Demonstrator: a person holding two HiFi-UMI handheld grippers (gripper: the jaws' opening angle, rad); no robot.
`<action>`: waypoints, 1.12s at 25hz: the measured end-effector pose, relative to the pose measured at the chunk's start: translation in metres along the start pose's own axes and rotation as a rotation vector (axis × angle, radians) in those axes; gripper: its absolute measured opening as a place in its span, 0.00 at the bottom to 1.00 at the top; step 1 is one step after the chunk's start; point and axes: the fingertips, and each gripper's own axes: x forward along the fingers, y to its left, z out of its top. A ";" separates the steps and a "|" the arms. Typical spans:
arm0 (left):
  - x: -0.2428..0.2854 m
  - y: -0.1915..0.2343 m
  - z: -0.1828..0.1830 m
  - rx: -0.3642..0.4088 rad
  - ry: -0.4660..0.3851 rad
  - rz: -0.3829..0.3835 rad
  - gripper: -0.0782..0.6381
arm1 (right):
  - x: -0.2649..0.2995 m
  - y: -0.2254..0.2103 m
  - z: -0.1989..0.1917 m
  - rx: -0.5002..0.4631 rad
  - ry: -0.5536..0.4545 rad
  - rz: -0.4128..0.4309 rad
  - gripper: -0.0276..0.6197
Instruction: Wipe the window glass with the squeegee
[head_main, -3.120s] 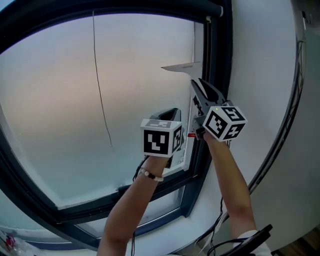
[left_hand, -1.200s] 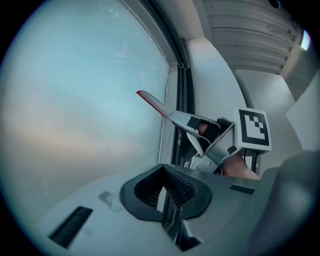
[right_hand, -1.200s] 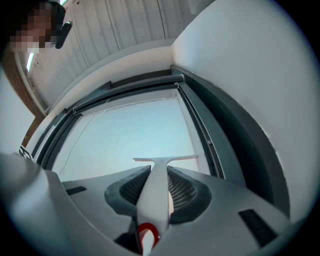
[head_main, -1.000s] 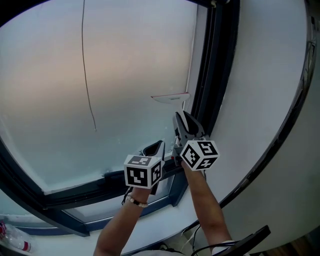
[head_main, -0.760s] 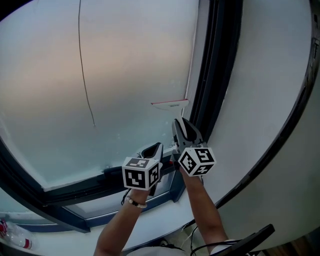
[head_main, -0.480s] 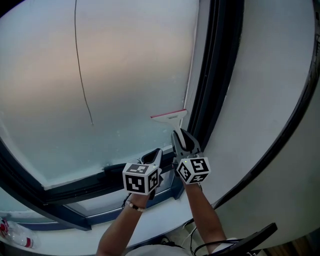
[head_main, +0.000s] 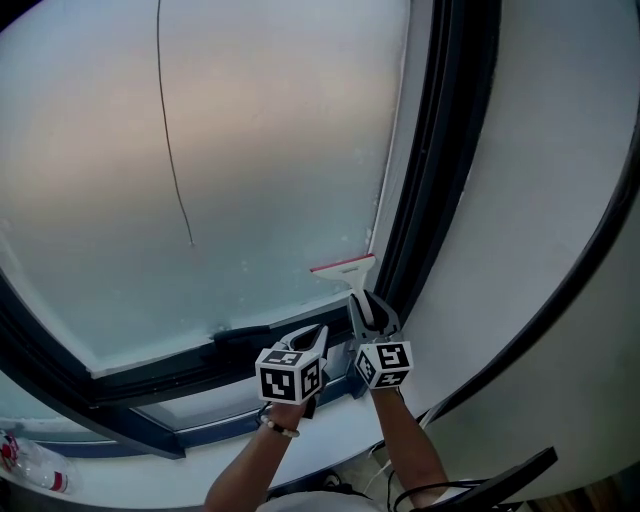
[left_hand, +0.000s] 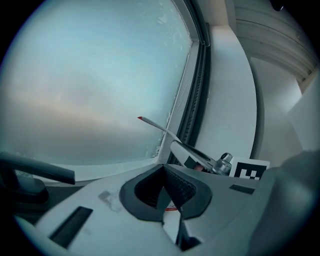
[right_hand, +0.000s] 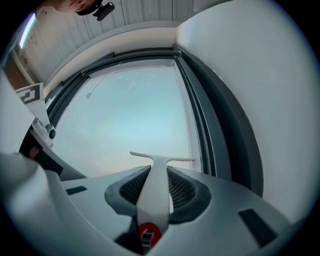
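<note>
Your right tool (head_main: 366, 308) clamps the white handle of the squeegee (head_main: 347, 272). Its red-edged blade stands just beyond the tool's tips, held to the lower right corner of the window glass (head_main: 250, 150), just beside the dark frame (head_main: 430, 180). In the right gripper view the handle runs up between both pads to the crossbar blade. Your left tool (head_main: 306, 338), its jaws closed together on nothing, hangs just left of the right one, near the bottom rail.
</note>
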 end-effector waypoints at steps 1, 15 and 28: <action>-0.001 0.002 -0.004 -0.007 0.006 0.004 0.11 | -0.001 0.001 -0.006 0.003 0.012 0.003 0.18; 0.005 0.015 -0.046 -0.075 0.059 0.027 0.11 | -0.017 0.003 -0.086 0.012 0.152 0.021 0.18; -0.005 0.034 -0.082 -0.172 0.065 0.118 0.11 | -0.023 0.002 -0.101 -0.031 0.162 0.015 0.18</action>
